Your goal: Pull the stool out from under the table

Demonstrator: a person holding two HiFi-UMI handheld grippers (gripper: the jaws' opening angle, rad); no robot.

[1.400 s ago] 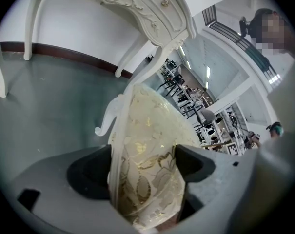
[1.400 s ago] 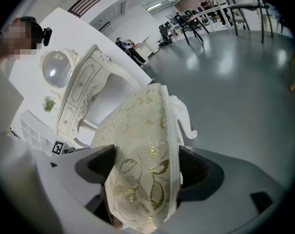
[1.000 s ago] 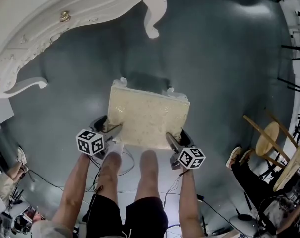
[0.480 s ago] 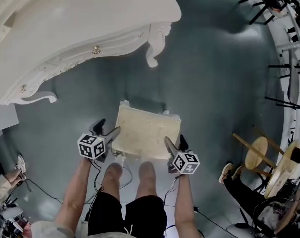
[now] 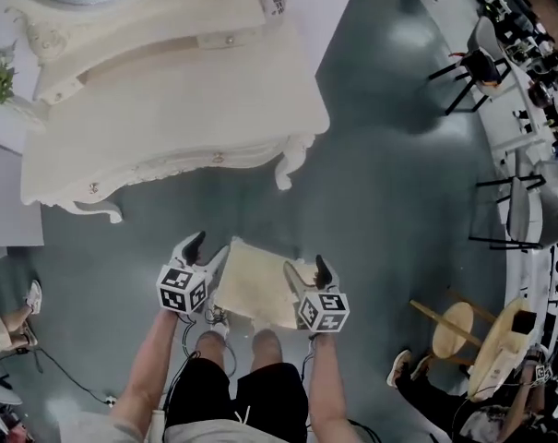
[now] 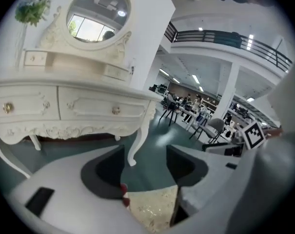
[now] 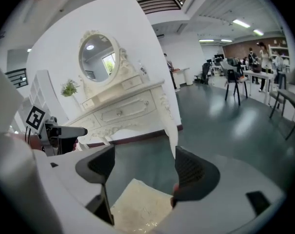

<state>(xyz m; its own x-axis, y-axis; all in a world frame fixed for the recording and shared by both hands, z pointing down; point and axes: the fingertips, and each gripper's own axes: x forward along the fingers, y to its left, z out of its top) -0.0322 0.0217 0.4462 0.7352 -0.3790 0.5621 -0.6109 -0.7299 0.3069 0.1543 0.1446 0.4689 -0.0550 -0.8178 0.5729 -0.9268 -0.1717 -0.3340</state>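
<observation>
1. the stool (image 5: 255, 289) stands on the grey floor, clear of the table (image 5: 159, 127) and apart from its carved front leg (image 5: 288, 169). it sits just in front of the person's legs (image 5: 265, 358). judged from that, the pull looks done or close to it.
2. the left gripper (image 5: 205, 252) is at the stool's left edge with its jaws spread. in the left gripper view (image 6: 145, 167) only floor and the table leg show between the pads, and the cream cushion (image 6: 152, 209) lies lower, past them.
3. the right gripper (image 5: 306, 273) is at the stool's right edge, also spread. in its own view (image 7: 142, 167) the gap is bare and the cushion corner (image 7: 137, 211) shows beneath it. neither gripper pinches anything.
4. risk: pulling further back would run the stool into the person's legs or feet, since little room is left there.
5. risk: a regrip that closes on the soft cushion edge and not on the frame would likely slip, because the padding gives under the pads.
6. risk: if one gripper catches and the other misses, the stool would probably twist on the floor and not travel straight.
7. risk: a forward nudge could knock the stool against the carved table leg.
</observation>
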